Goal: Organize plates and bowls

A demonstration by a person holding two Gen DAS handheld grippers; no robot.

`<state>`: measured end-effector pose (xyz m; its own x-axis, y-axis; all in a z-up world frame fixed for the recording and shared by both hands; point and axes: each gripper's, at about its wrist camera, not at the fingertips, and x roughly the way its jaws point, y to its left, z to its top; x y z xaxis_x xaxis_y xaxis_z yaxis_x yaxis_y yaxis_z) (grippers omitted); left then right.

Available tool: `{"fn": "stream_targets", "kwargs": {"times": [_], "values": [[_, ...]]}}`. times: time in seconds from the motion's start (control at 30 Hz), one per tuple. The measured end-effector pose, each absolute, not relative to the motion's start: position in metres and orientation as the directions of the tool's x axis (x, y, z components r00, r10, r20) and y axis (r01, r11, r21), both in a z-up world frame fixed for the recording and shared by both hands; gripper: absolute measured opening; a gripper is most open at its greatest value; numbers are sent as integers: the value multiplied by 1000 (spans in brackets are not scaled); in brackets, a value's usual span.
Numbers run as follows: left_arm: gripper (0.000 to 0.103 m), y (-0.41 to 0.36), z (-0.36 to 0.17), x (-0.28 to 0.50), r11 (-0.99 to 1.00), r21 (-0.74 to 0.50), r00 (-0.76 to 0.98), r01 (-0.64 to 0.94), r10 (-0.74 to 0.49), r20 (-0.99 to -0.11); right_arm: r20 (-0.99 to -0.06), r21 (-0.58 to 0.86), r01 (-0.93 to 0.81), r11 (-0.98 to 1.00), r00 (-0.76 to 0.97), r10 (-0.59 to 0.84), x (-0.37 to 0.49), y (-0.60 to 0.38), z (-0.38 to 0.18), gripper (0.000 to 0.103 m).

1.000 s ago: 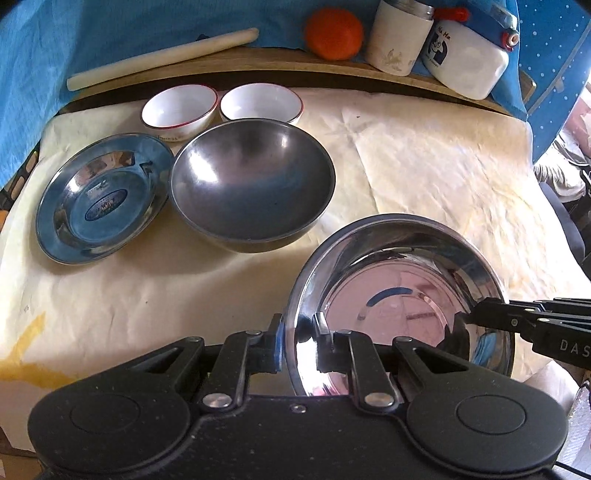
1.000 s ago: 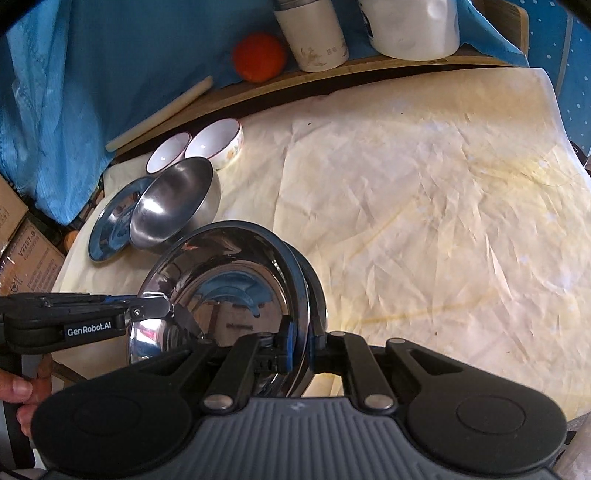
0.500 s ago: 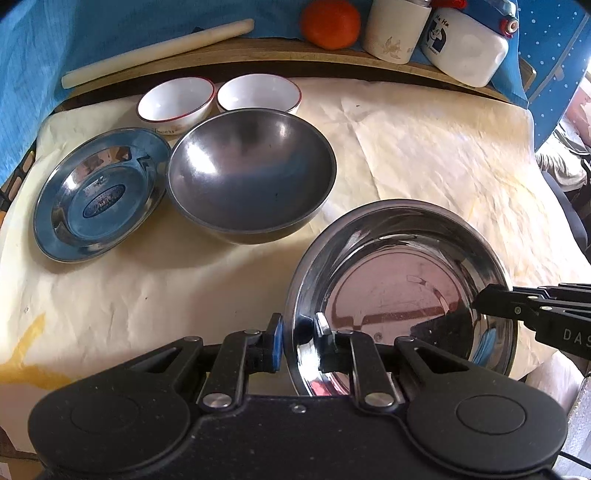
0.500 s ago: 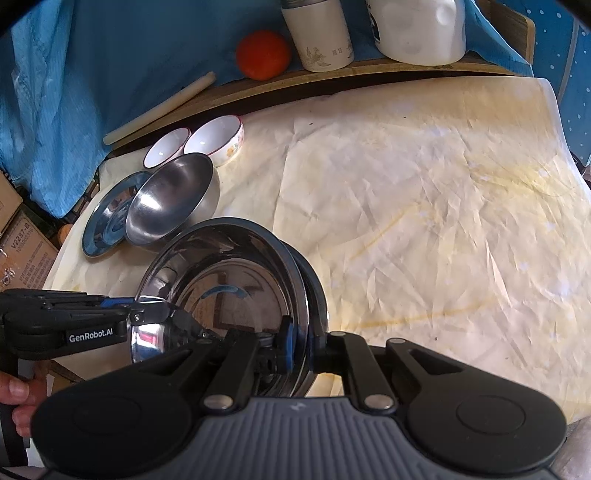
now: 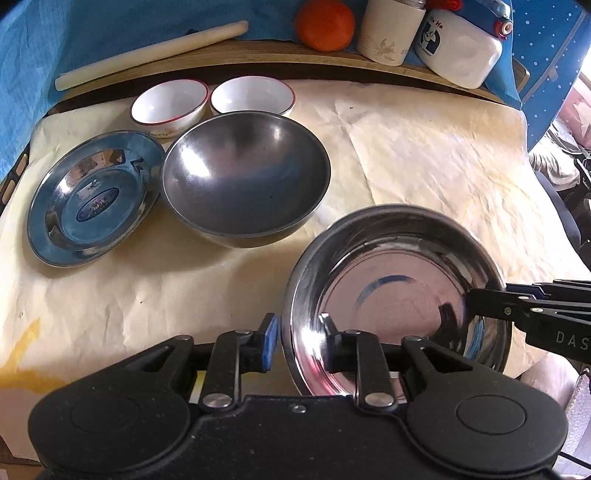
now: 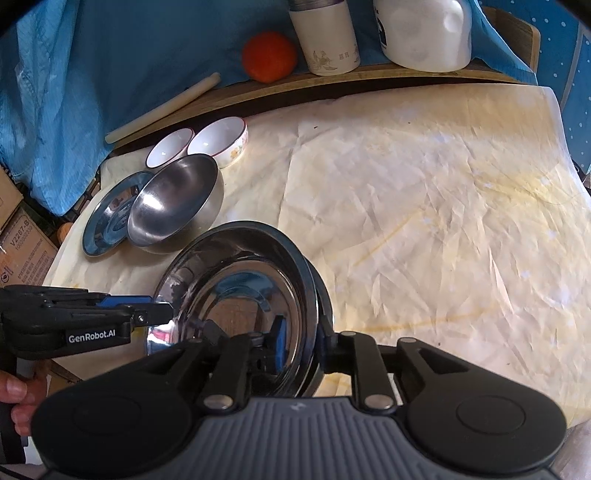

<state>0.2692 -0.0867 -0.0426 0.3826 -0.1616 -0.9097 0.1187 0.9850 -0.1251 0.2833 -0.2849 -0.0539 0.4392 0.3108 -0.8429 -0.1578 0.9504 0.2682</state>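
A shiny steel plate (image 5: 399, 280) is held above the near part of the table; it also shows in the right wrist view (image 6: 243, 280). My left gripper (image 5: 297, 338) is shut on its near rim. My right gripper (image 6: 299, 341) is shut on the opposite rim and shows from the side in the left wrist view (image 5: 476, 299). At the back left stand a steel bowl (image 5: 245, 184), a second steel plate (image 5: 92, 197) with a blue label, and two white bowls (image 5: 170, 103) (image 5: 253, 96) side by side.
A wooden board at the back carries a rolling pin (image 5: 147, 51), an orange (image 5: 325, 24), a white cup (image 5: 388, 31) and a white jug (image 5: 461, 51). A cream cloth (image 6: 424, 203) covers the table. Cardboard boxes (image 6: 22, 243) stand off the left edge.
The plate, held by both grippers, has tilted and shifted slightly. The two grippers have kept their grip on its rims.
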Motion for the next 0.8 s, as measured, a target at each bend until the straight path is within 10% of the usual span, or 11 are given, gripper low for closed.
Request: {"fn": "stream_targets", "kwargs": {"times": [0.4, 0.8], "values": [[47, -79, -37, 266, 984, -139, 407, 108, -171, -897, -838, 263, -162, 951, 451, 308, 283, -282, -52, 49], [94, -45, -27, 261, 985, -169, 459, -11, -145, -877, -820, 258, -190, 947, 475, 319, 286, -264, -44, 97]]}}
